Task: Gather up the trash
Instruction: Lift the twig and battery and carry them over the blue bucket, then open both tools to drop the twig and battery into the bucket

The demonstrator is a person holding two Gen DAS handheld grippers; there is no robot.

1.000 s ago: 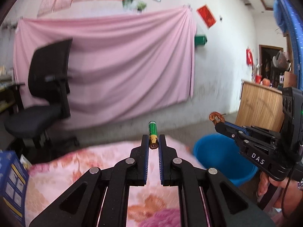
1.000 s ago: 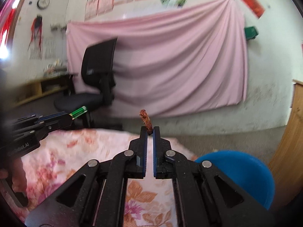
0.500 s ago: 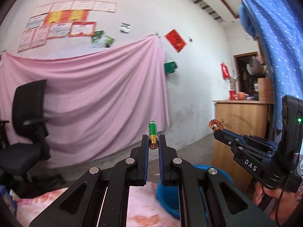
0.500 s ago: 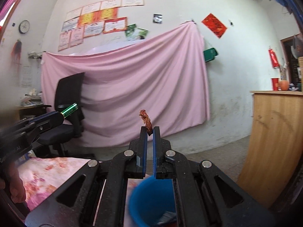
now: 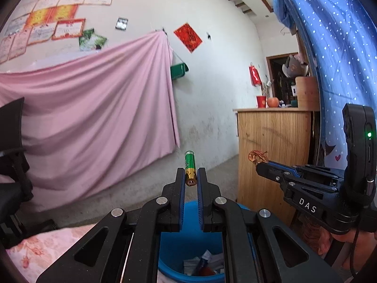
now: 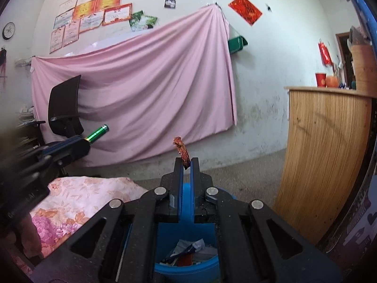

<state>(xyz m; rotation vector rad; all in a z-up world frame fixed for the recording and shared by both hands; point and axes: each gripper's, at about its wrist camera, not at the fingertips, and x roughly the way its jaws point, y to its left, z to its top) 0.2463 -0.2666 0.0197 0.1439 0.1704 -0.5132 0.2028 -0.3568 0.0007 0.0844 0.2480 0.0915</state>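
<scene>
My left gripper [image 5: 190, 176] is shut on a green and gold battery [image 5: 190, 165] that sticks up past its fingertips. My right gripper [image 6: 186, 162] is shut on a small dried reddish-brown scrap [image 6: 182, 150]. Both grippers hang above a blue bin [image 5: 188, 245] that holds paper and wrappers; the bin [image 6: 186, 266] lies mostly hidden under the fingers. In the left wrist view the right gripper [image 5: 258, 162] shows at the right with the scrap [image 5: 257, 156] at its tip. The left gripper [image 6: 87, 141] and its battery [image 6: 97, 133] appear at the left of the right wrist view.
A floral pink cloth [image 6: 77, 200] covers a surface left of the bin. A wooden cabinet [image 6: 322, 153] stands close on the right. A black office chair [image 6: 63, 110] and a pink sheet [image 6: 141, 89] are against the back wall. Blue dotted fabric [image 5: 334, 47] hangs at the right.
Both grippers have swung right from over the floral cloth to above the blue bin, each still shut on its item. The bin's contents have come into view.
</scene>
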